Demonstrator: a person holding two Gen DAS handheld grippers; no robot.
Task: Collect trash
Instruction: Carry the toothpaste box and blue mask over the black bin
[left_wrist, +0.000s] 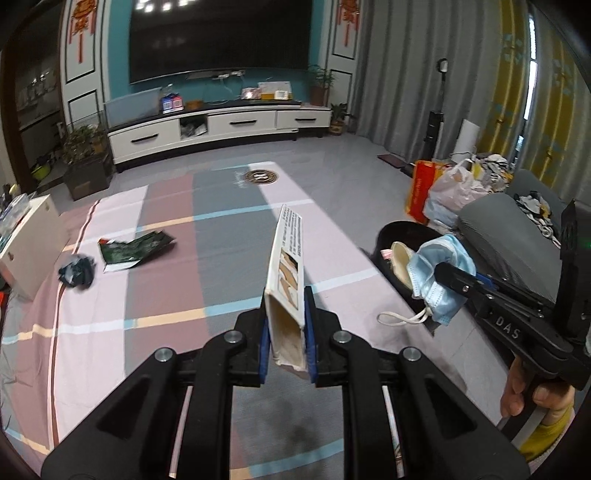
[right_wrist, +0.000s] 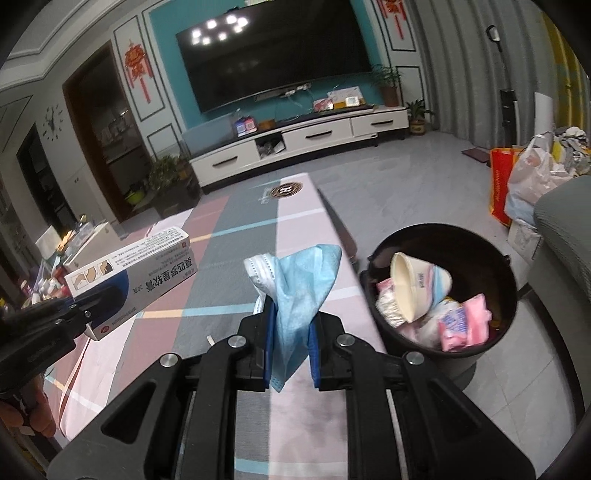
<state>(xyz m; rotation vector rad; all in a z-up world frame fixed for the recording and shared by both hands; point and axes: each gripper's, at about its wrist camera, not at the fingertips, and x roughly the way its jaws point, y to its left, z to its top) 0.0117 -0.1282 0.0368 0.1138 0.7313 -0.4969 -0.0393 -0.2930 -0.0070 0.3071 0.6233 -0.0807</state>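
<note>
My left gripper (left_wrist: 287, 332) is shut on a white medicine box (left_wrist: 286, 273), held above the table; the box also shows in the right wrist view (right_wrist: 136, 269). My right gripper (right_wrist: 290, 339) is shut on a blue face mask (right_wrist: 299, 288), held near the table's right edge; the mask also shows in the left wrist view (left_wrist: 439, 280). A black trash bin (right_wrist: 476, 236) stands on the floor right of the table, holding a paper cup (right_wrist: 413, 284) and pink wrappers (right_wrist: 465, 325). A green torn wrapper (left_wrist: 136, 249) and a dark crumpled scrap (left_wrist: 77, 273) lie at the table's left.
The table wears a striped pink and grey cloth (left_wrist: 166, 295). A grey sofa (left_wrist: 517, 236) and plastic bags (left_wrist: 450, 188) stand to the right. A TV cabinet (left_wrist: 221, 125) lines the far wall. A white box (left_wrist: 29, 240) sits at the table's left edge.
</note>
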